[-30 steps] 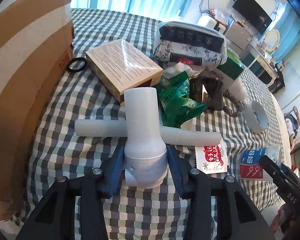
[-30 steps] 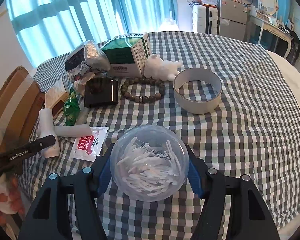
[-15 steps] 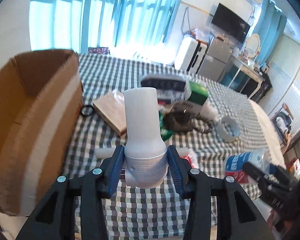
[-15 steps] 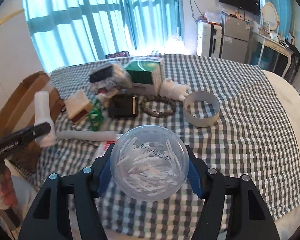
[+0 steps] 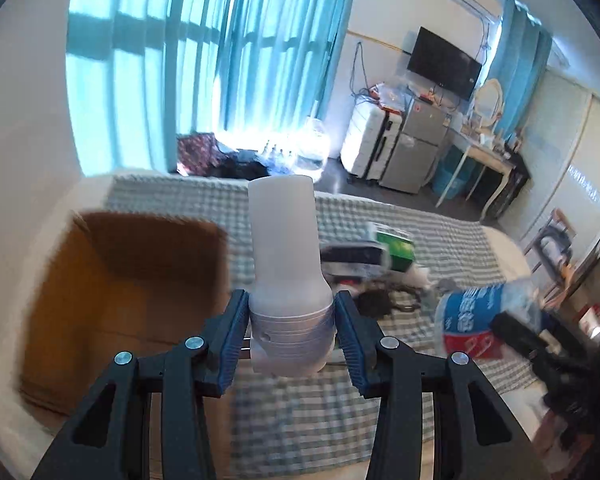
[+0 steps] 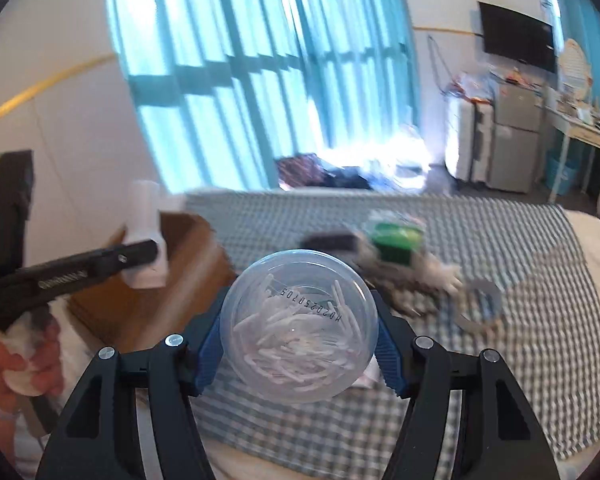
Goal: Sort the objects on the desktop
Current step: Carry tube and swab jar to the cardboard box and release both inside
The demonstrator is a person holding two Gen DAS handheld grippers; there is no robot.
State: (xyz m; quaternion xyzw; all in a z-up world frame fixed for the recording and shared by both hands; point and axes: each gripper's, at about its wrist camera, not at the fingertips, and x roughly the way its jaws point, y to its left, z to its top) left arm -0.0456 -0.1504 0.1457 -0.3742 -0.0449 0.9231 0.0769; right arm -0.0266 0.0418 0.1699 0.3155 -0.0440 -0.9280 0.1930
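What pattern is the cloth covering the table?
A green-and-white check; the tablecloth shows best in the right wrist view, though blurred.

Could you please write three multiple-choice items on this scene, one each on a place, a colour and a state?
1. Where does the cardboard box sit in the left wrist view?
A. left of the white tube
B. right of it
C. on the green box

2. What colour is the tube in the left tongs?
A. red
B. white
C. black

3. What state are the right tongs in?
A. open, empty
B. shut on the clear jar
C. out of view

Answers: 1 A, the box fills the left side. 2 B, its body is white. 3 B, both pads press the jar.
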